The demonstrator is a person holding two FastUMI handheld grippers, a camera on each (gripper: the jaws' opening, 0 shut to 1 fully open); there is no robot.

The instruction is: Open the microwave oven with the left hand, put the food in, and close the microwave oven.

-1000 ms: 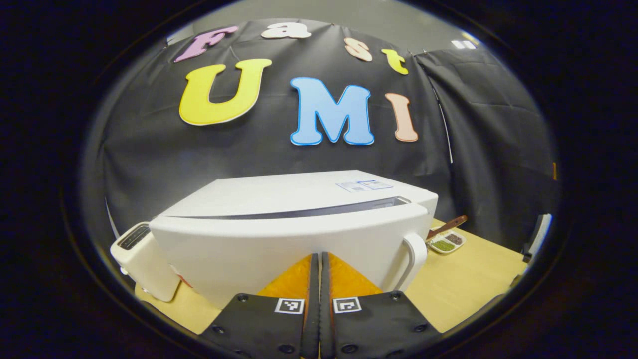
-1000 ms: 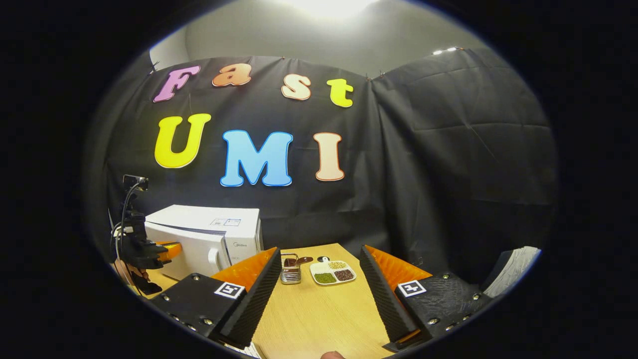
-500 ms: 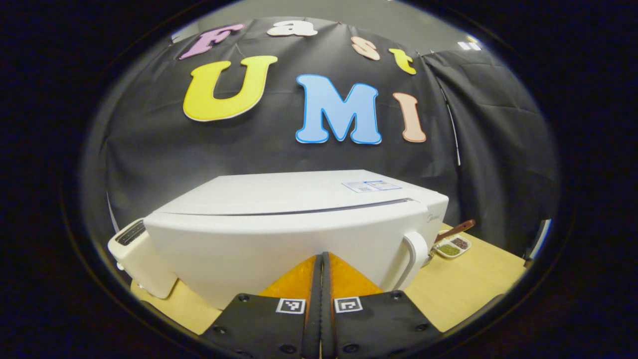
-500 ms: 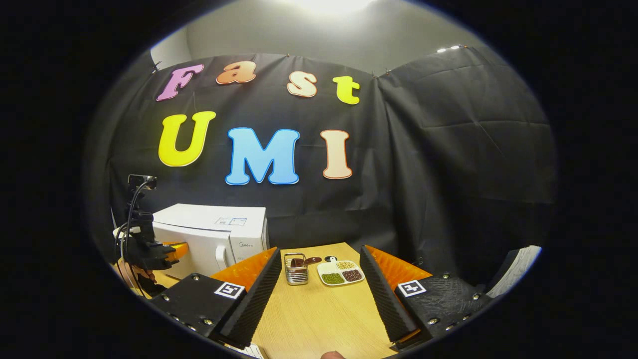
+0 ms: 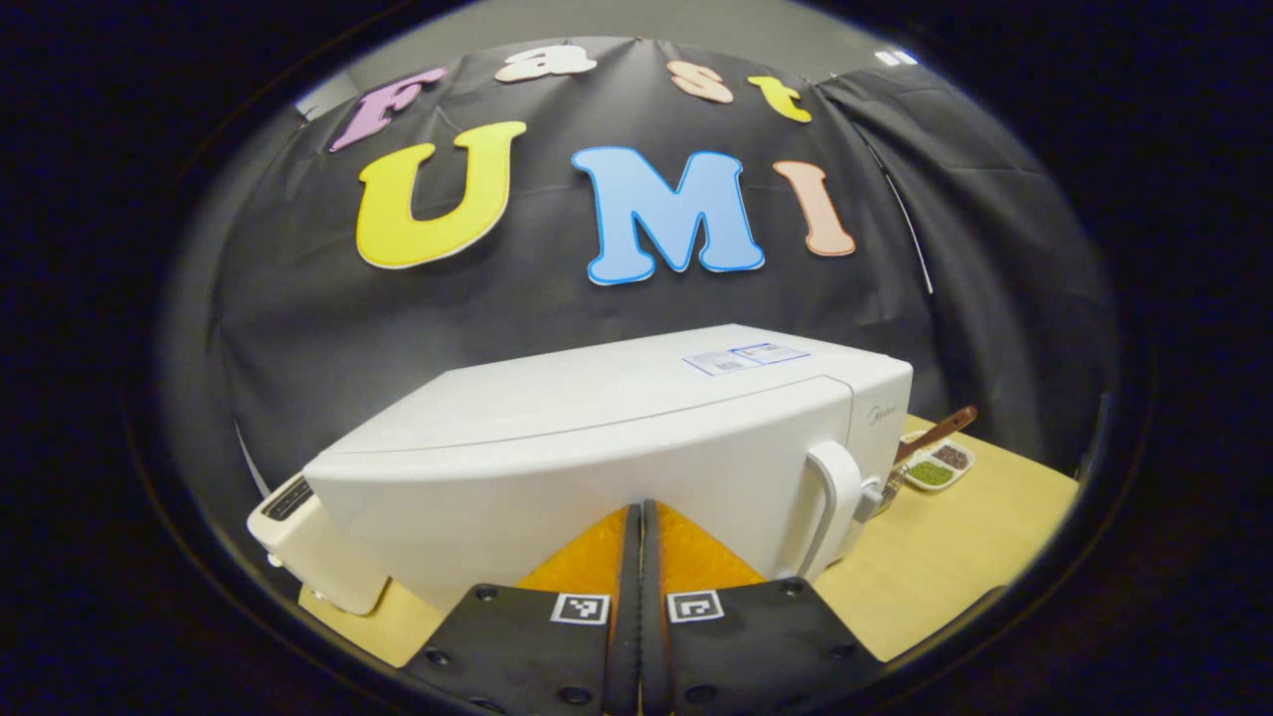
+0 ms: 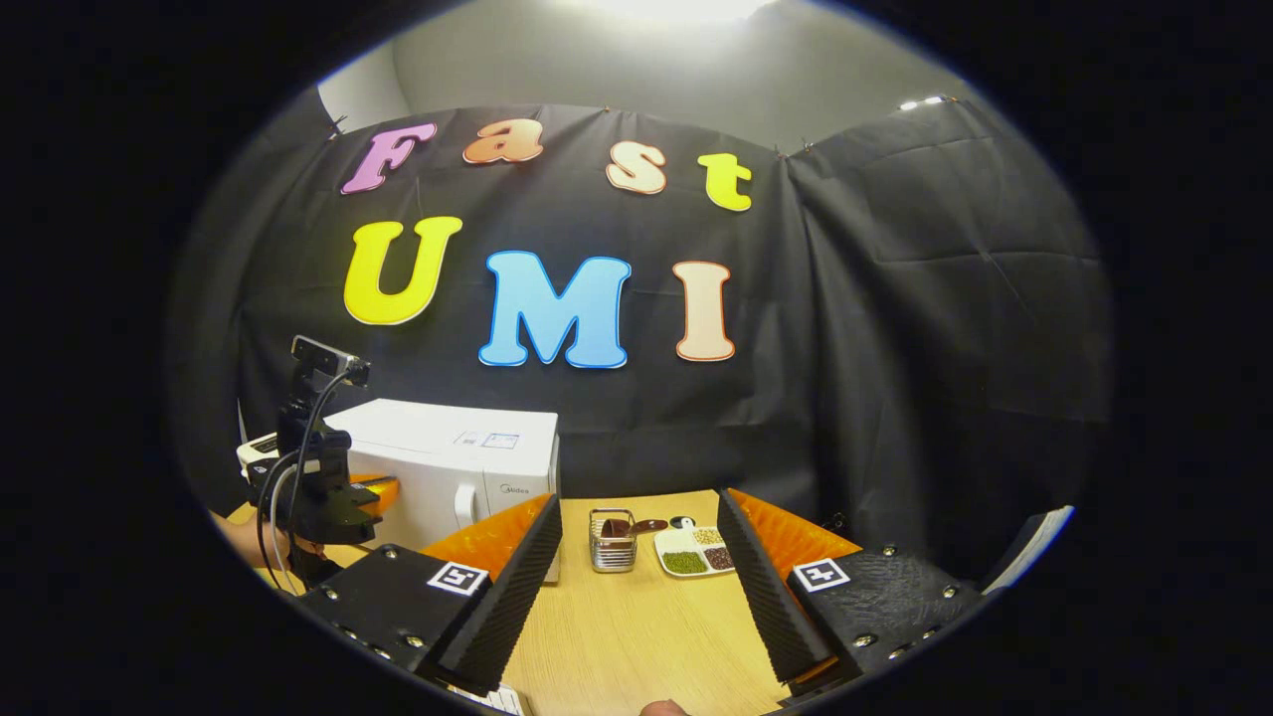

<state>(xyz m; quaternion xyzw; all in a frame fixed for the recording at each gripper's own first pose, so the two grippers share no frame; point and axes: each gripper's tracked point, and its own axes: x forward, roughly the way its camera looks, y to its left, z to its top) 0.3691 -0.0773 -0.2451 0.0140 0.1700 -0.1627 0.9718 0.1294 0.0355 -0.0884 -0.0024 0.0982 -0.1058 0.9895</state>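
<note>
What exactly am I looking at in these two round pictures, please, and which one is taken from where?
There is no robot: a person holds a two-finger gripper in each hand, and a fisheye camera rides on each, looking along its fingers.

The left gripper view sits close in front of a white box-shaped microwave oven with a white curved door handle. The left gripper points at the door, fingers together, holding nothing.

The right gripper view is taken from farther back. The right gripper is open and empty above the pale wooden table. It also shows the microwave, the left gripper in front of it, a small metal wire basket and a white divided dish of beans.

Beside the microwave stands a cream toaster.
</note>
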